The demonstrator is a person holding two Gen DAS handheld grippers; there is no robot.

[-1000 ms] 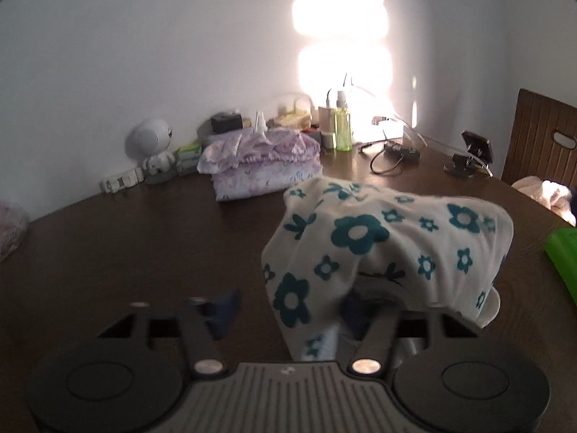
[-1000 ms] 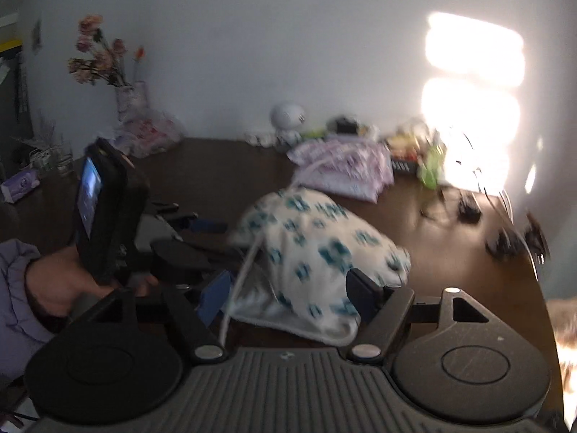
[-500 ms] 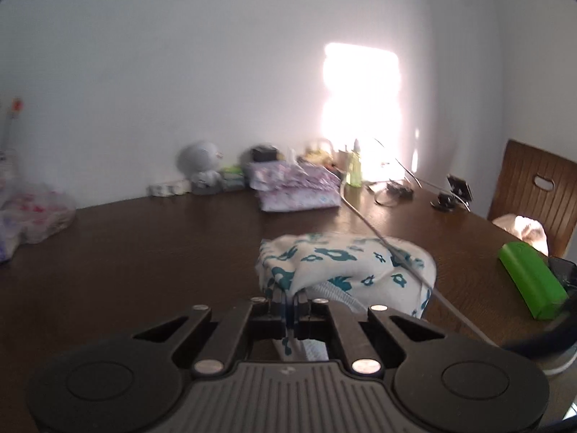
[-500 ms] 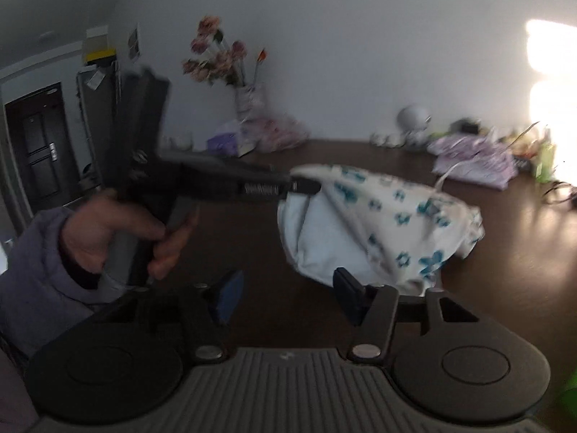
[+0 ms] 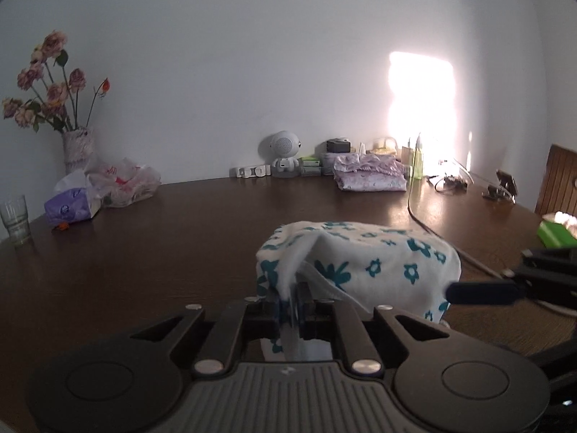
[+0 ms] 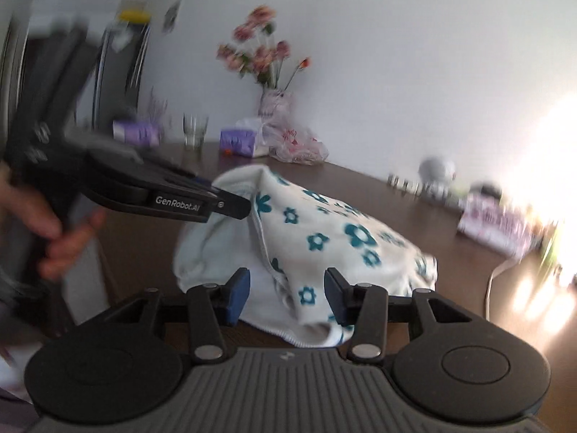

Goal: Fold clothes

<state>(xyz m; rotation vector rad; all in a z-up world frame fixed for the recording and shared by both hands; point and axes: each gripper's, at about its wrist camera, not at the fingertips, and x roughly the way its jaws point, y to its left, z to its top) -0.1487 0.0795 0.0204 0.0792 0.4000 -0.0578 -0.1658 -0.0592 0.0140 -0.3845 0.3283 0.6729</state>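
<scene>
Left gripper (image 5: 288, 301): fingers pinch an edge of the floral garment (image 5: 375, 256), lifted, bunched over the near desk (image 5: 144, 252). Right gripper (image 6: 286, 290): fingers spread, astride its near fold. Risk: thin pinch slipping, bunch collapsing.

My left claw (image 5: 288, 306) is matt black plastic with bright metal rivets, its ribbed grey housing low in the frame; it pinches soft white knit cloth printed with teal flowers (image 5: 378, 263). The table (image 5: 162, 238) is dark wood, smooth and faintly glossy toward the right. My right claw (image 6: 286, 292) has blue rubbery pads (image 6: 238, 292). At far left stands a clear glass tumbler (image 5: 15, 220); beside it, crinkled glossy plastic bags (image 5: 122, 180).
</scene>
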